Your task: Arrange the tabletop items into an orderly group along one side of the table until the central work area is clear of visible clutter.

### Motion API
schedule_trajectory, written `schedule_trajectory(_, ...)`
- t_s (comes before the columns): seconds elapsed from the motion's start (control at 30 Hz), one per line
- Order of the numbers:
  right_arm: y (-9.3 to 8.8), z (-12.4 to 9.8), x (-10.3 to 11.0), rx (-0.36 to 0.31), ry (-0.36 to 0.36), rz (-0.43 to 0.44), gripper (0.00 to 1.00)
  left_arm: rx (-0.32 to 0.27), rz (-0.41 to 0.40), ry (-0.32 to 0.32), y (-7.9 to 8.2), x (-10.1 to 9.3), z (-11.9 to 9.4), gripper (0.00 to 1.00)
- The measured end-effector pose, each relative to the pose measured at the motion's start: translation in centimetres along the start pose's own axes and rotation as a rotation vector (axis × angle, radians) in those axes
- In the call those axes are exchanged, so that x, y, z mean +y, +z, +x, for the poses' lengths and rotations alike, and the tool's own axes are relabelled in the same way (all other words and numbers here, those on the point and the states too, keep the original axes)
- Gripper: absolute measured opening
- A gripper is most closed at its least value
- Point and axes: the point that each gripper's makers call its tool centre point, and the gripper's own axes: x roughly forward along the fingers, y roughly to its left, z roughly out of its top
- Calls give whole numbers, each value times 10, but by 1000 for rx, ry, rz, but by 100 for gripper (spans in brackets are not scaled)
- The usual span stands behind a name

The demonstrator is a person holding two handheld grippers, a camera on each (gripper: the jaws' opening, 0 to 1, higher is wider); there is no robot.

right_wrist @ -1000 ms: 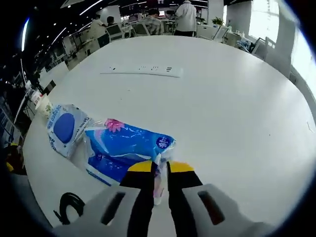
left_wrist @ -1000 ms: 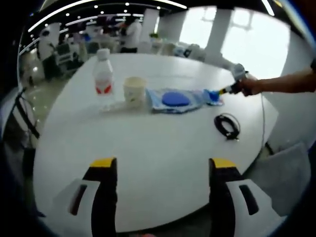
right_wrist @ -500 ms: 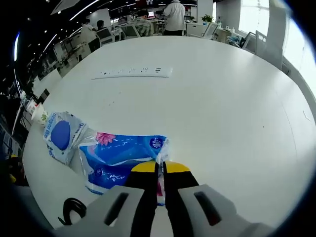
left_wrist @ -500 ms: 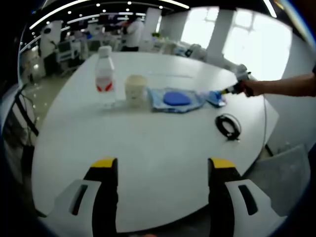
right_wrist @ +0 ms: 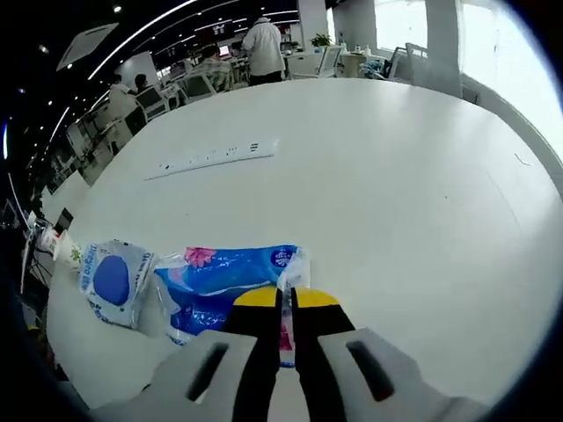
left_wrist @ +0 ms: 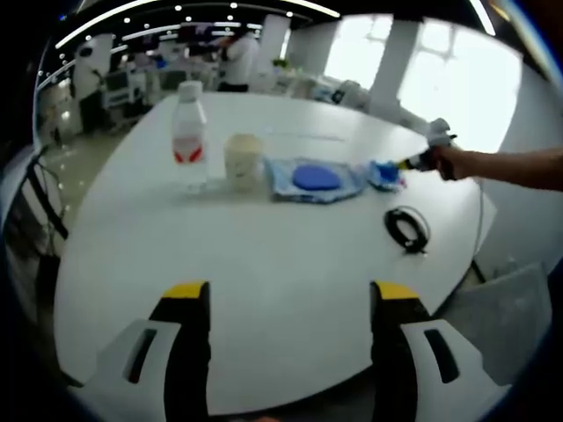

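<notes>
Right tongs (right_wrist: pixel 284 303), at lower centre, are clamped on the thin film edge of the blue pack (right_wrist: pixel 230 280) on the tabletop (right_wrist: pixel 396 202), which may tear or slip; left tongs (left_wrist: pixel 286 294) stand apart.

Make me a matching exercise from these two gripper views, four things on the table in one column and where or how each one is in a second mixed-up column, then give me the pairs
Things
1. water bottle
2. paper cup
3. black cable
4. blue tissue pack

Places or states
A. coiled, lying apart from the row, nearer the left gripper
B. pinched at its edge by the shut jaws of the right gripper
C. upright at the far left end of the row in the left gripper view
D. standing between the bottle and the pouch with the blue circle

Pairs: 1-C, 2-D, 3-A, 4-B
</notes>
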Motion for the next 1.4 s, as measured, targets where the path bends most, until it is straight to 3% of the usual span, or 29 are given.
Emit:
schedule_trajectory(0.27, -4, 3, 0, 16, 9, -17, 3, -5, -5, 1, 1, 1, 1, 71)
schedule_trajectory(0.33, -13, -32, 26, 8, 13, -37, 3, -5, -3, -1, 1, 0, 0, 71)
schedule_trajectory(0.4, -15, -48, 37, -3, 25, -52, 3, -6, 2, -6, 1, -2, 0, 71)
schedule_trajectory(0.6, -6, -28, 21, 4, 28, -70, 3, -1, 24, -11, 0, -6, 0, 72)
schedule_trajectory(1.0, 1, -15, 13, 4, 38, -81, 4, 5, 31, -31, -1, -12, 1, 74)
schedule_trajectory(1.03, -8, -36, 28, -1, 34, -89, 5, 7, 32, -32, -1, -12, 1, 74)
schedule_trajectory(1.13, -15, -56, 41, 3, 31, -94, 7, 3, 25, -38, 0, -13, 1, 74)
schedule_trajectory(1.17, -16, -57, 41, 4, 30, -95, 8, 1, 23, -41, 0, -13, 1, 74)
schedule_trajectory(1.2, -12, -43, 31, 10, 32, -88, 9, 2, 24, -41, 0, -13, 1, 74)
schedule_trajectory(1.4, -20, -65, 41, 23, 36, -63, 14, 4, 33, -52, 0, -16, 2, 74)
